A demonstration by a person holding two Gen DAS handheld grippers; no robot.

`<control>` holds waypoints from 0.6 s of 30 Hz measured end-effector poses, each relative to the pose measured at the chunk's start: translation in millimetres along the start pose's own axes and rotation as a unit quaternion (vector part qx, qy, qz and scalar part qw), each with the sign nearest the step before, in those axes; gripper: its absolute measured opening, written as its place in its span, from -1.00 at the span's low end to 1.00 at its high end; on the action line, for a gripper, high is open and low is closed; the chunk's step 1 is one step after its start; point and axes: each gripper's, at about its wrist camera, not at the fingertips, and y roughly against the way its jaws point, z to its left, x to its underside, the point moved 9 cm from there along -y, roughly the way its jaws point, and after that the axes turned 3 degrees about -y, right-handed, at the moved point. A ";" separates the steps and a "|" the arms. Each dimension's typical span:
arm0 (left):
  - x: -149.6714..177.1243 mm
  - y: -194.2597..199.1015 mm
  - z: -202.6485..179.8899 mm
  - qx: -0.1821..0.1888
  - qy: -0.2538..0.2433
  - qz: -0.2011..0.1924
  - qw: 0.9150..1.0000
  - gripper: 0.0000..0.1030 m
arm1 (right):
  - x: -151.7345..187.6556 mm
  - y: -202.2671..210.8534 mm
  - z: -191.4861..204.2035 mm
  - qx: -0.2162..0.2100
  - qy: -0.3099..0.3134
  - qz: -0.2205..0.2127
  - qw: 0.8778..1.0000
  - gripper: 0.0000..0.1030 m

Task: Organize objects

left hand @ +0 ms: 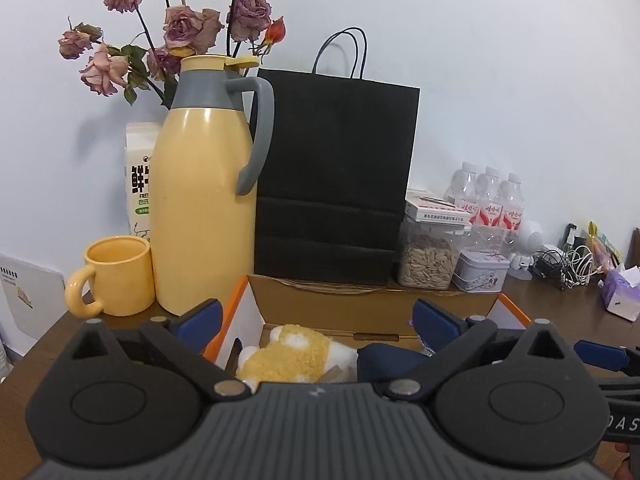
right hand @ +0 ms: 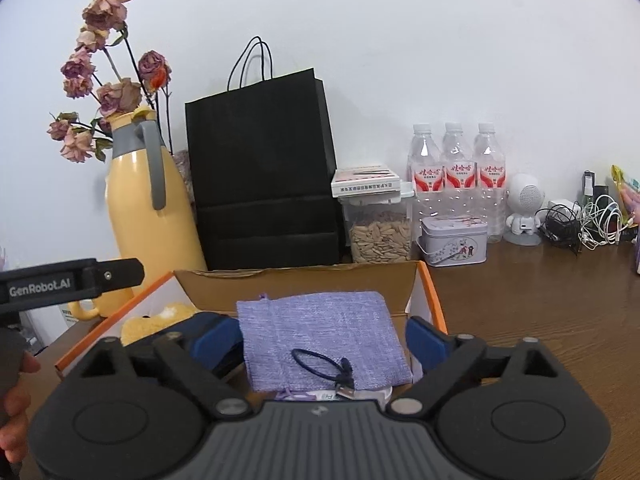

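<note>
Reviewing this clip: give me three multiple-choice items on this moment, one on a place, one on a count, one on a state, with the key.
1. Where does the purple pouch lie?
A. in the open cardboard box
B. on top of the tin
C. inside the black bag

2. How many water bottles stand by the wall?
A. two
B. three
C. five

3. How is the right gripper?
A. shut on the pouch
B. shut on the mug
C. open

Key: 1 A, the pouch rests inside the box walls; 2 B, three capped bottles stand side by side; 3 C, its blue pads stand wide apart either side of the pouch.
</note>
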 end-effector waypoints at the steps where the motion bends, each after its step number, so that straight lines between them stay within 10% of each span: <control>1: 0.2 0.1 0.0 -0.001 -0.001 0.000 1.000 1.00 | -0.1 0.5 0.3 0.000 0.000 0.000 1.000 0.88; 18: 2.2 27.4 2.2 0.001 -0.012 -0.016 1.000 1.00 | 1.7 21.4 1.8 -0.003 0.012 -0.014 1.000 0.99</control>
